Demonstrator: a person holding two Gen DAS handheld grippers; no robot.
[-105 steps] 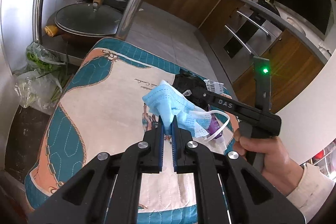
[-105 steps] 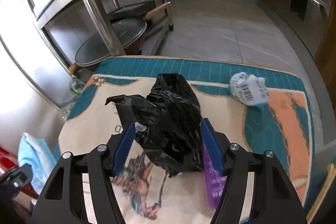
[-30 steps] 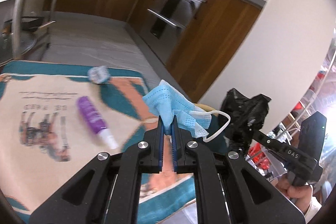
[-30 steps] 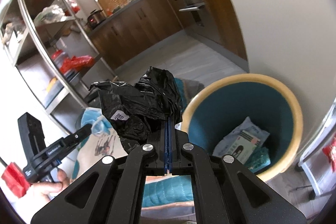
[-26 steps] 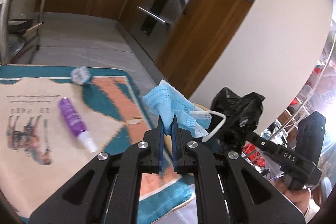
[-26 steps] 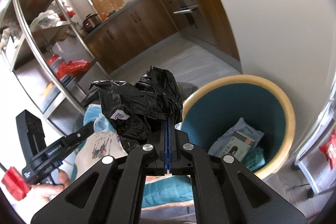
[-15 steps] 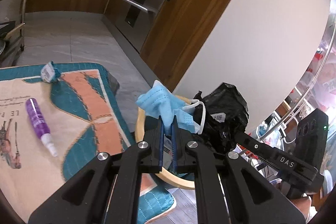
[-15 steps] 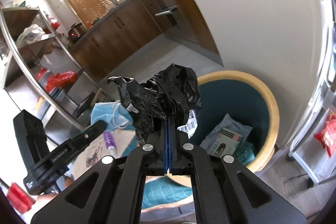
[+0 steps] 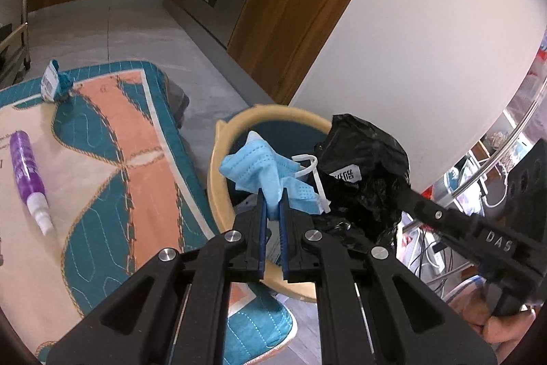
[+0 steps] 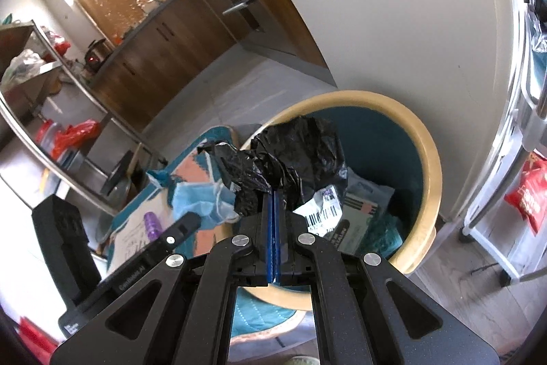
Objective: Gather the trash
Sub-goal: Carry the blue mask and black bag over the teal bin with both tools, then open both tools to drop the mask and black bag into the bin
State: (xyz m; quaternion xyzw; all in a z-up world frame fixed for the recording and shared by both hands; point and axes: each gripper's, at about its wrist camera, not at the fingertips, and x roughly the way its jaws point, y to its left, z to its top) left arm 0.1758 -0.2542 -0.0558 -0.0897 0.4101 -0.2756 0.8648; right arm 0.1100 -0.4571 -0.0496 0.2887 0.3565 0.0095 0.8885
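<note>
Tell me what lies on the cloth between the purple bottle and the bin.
Nothing. In the left wrist view, the patterned cloth is bare between the purple bottle and the bin.

Both grippers are matte black, each with two angular arms carrying round silver screws and cut-out windows. The left gripper (image 9: 271, 211) and right gripper (image 10: 273, 204) have blue fingers (image 9: 261, 221). At lower right of the left view, white lettering (DAS) marks the right gripper's body.
</note>
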